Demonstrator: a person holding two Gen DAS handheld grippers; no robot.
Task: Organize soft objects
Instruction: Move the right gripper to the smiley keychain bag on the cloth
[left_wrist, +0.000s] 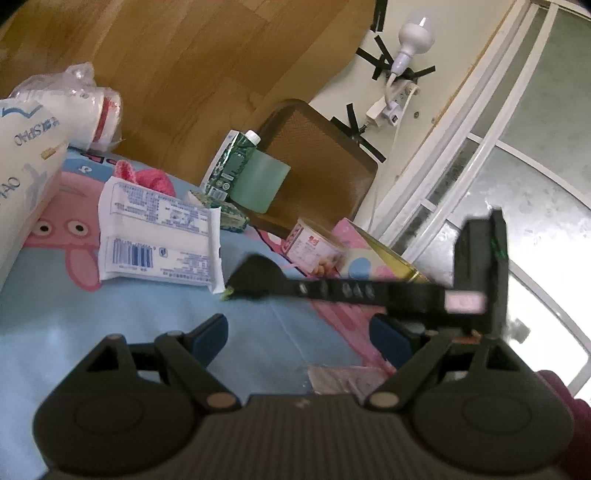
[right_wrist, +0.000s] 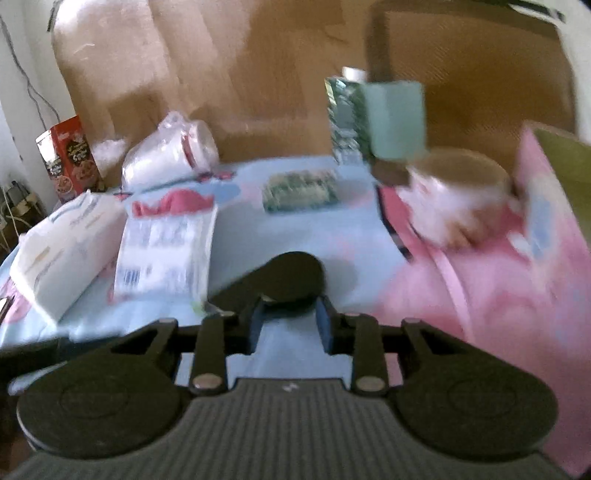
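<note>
My left gripper (left_wrist: 299, 334) is spread wide, holding nothing, over the light-blue cartoon-print sheet (left_wrist: 110, 332). My right gripper (right_wrist: 290, 325) is narrowed, its blue pads flanking the left tool's black fingertip without clearly clamping it. The flat white plastic-wrapped tissue pack (left_wrist: 162, 240) lies at 10 o'clock, near the left finger. I judge it light, squashy, with slippery film; grip across its short edge.
</note>
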